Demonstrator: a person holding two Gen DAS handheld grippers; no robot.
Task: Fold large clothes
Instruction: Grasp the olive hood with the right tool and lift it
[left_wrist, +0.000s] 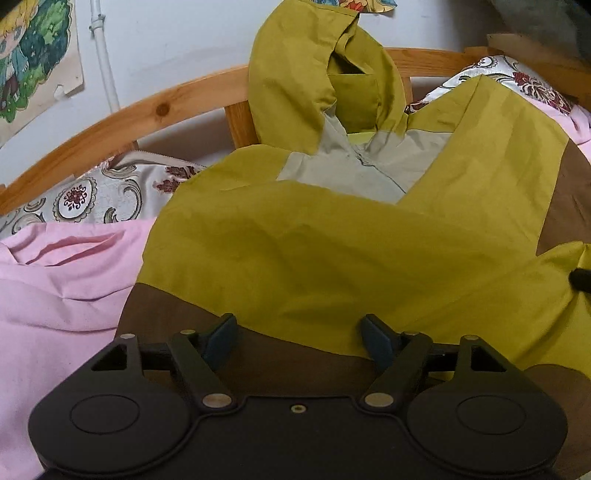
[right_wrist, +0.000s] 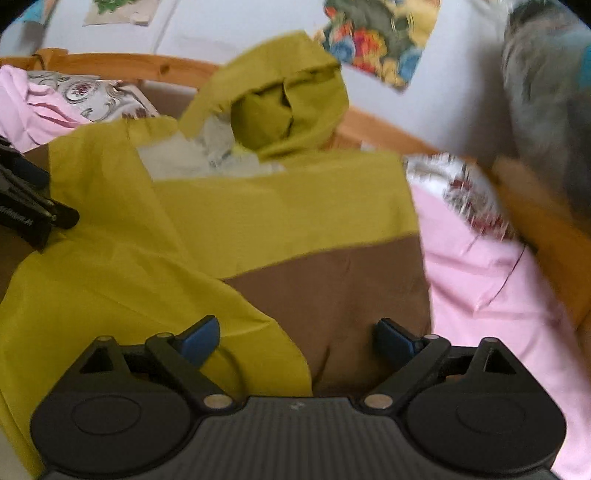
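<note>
A large hooded jacket (left_wrist: 332, 251), olive-yellow with brown and pale grey panels, lies spread on a bed, its hood (left_wrist: 317, 81) propped against the wooden headboard. It also shows in the right wrist view (right_wrist: 258, 206). My left gripper (left_wrist: 301, 338) is open and empty, just above the brown band at the jacket's near left. My right gripper (right_wrist: 299, 339) is open and empty above the brown panel (right_wrist: 332, 288) at the jacket's right, beside a folded yellow sleeve (right_wrist: 122, 291). The left gripper (right_wrist: 33, 210) shows at the left edge of the right wrist view.
A pink sheet (left_wrist: 55, 288) covers the bed on both sides of the jacket. Patterned pillows (left_wrist: 92, 195) lie along the wooden headboard (left_wrist: 147, 110). Posters (right_wrist: 380, 40) hang on the white wall. A wooden bed edge (right_wrist: 546, 236) runs along the right.
</note>
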